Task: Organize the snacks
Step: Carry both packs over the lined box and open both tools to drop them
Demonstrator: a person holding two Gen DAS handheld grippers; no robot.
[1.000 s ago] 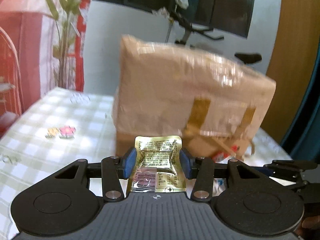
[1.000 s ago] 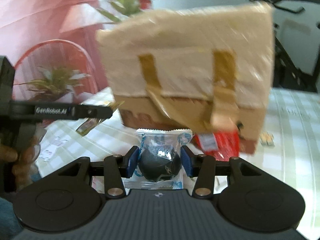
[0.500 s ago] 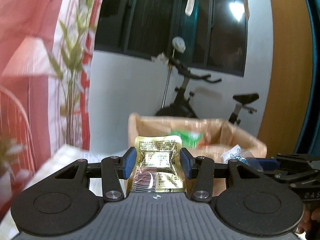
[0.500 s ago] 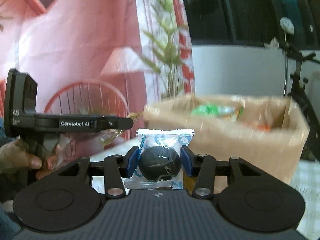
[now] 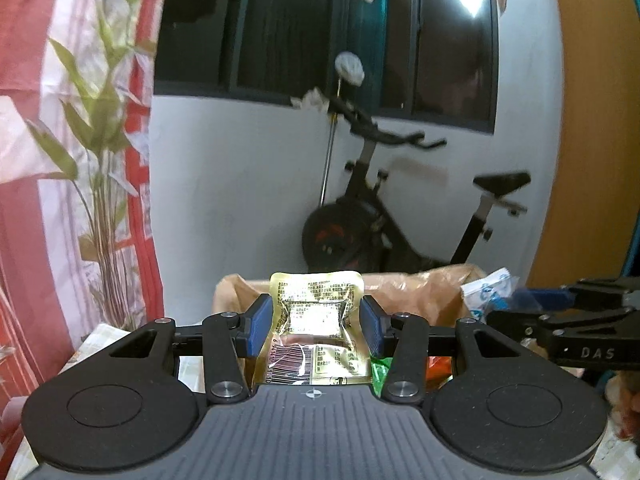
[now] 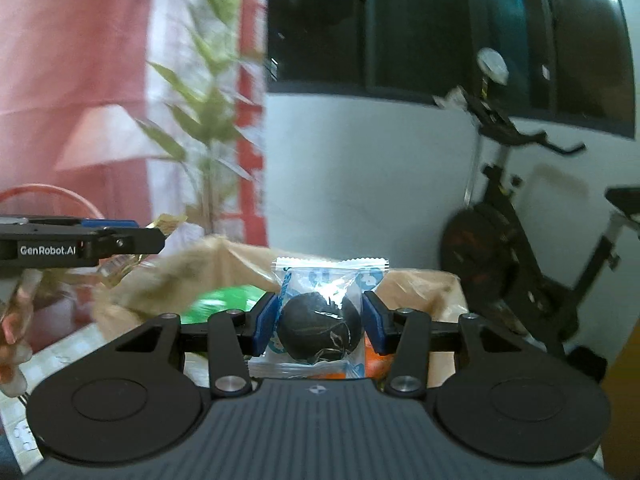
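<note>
My left gripper (image 5: 316, 324) is shut on a gold foil snack packet (image 5: 316, 312) with printed text and a barcode. It hangs just in front of and above the open brown cardboard box (image 5: 424, 284). My right gripper (image 6: 320, 324) is shut on a clear blue-printed packet holding a dark round snack (image 6: 320, 330), also held over the box (image 6: 420, 292). Green (image 6: 224, 300) and orange wrappers lie inside the box. The right gripper (image 5: 560, 316) shows at the right edge of the left wrist view, the left gripper (image 6: 80, 244) at the left edge of the right wrist view.
A checked tablecloth (image 5: 104, 332) covers the table under the box. Behind stand a black exercise bike (image 5: 384, 216), a white wall and dark windows. A tall green plant (image 5: 100, 128) and a red-and-white curtain are at the left. A hand (image 6: 12, 344) holds the left tool.
Both grippers rose with their packets from facing the box's side to its open top. The box's inside and the room behind came into view. Grips unchanged.
</note>
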